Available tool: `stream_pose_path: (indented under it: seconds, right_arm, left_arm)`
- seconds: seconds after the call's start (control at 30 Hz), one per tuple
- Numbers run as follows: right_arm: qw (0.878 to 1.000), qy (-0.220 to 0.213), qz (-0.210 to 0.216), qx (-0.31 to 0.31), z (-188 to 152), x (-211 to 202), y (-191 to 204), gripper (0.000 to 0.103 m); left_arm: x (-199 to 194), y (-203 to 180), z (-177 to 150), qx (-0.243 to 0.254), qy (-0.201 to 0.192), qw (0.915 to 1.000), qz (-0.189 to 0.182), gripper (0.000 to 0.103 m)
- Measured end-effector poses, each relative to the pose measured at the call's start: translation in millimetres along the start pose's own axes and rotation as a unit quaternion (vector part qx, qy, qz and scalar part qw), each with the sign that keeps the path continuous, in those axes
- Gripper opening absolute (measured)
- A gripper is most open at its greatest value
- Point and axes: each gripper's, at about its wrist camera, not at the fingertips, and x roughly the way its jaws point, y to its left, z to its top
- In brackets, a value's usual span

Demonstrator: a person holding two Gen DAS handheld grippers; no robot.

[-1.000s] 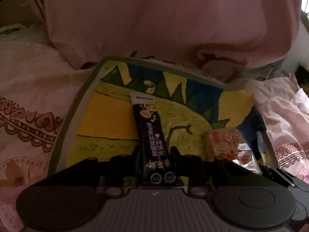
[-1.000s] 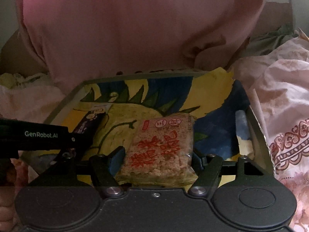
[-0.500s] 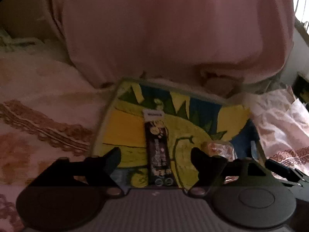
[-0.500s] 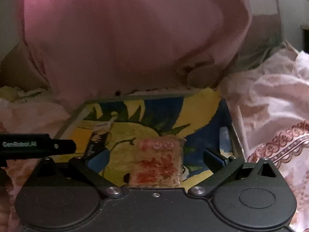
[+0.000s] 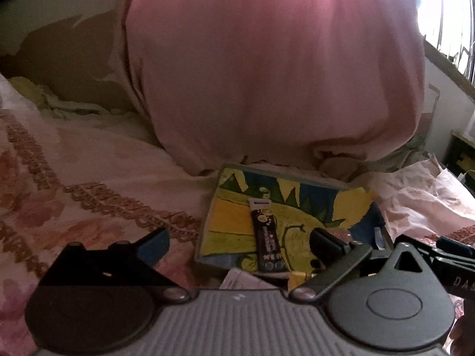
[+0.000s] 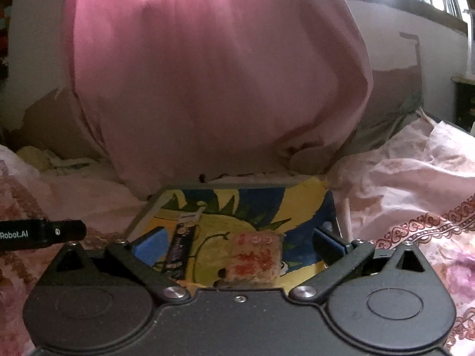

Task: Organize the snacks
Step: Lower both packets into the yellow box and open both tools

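The left tongs (image 5: 237,241) are spread wide and gripping nothing; their jaws are opening at this moment. Between the two fingers, a little ahead of the tips and clear of both pads, a long dark snack stick (image 5: 266,233) lies flat on a tray (image 5: 285,175) lined with a yellow, green and blue picture. The stick runs lengthwise away from the tongs, its pale sealed end farthest off. Beside the right finger (image 5: 326,241) a sliver of a second packet shows, mostly hidden by that finger.

The right tongs (image 6: 237,241) are also released, fingers standing far apart with nothing pressed between them. Between them and slightly ahead, touching neither blue pad, lies a square clear packet of rice cracker (image 6: 256,259) with red print, flat on the same tray (image 6: 225,186). The dark snack stick (image 6: 180,252) lies just inside the left finger (image 6: 151,241), to the left of the cracker packet and apart from it. The black body of the left tongs pokes in at the far left edge.

Beyond the tray a large pink pillow (image 6: 213,83) rises, and a bedspread (image 6: 415,195) with a rose and brown pattern surrounds the tray on both sides
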Motion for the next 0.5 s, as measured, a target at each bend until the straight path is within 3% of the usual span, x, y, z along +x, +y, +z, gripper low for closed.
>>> stream_pose_path:
  seconds: [0.5]
  right_arm:
    - [0.998,-0.031,0.028,-0.038,-29.0,-100.3,39.0,0.103]
  left_arm:
    - [-109.0,18.1,-43.2,0.018,-0.022,0.9986,0.043,0.103]
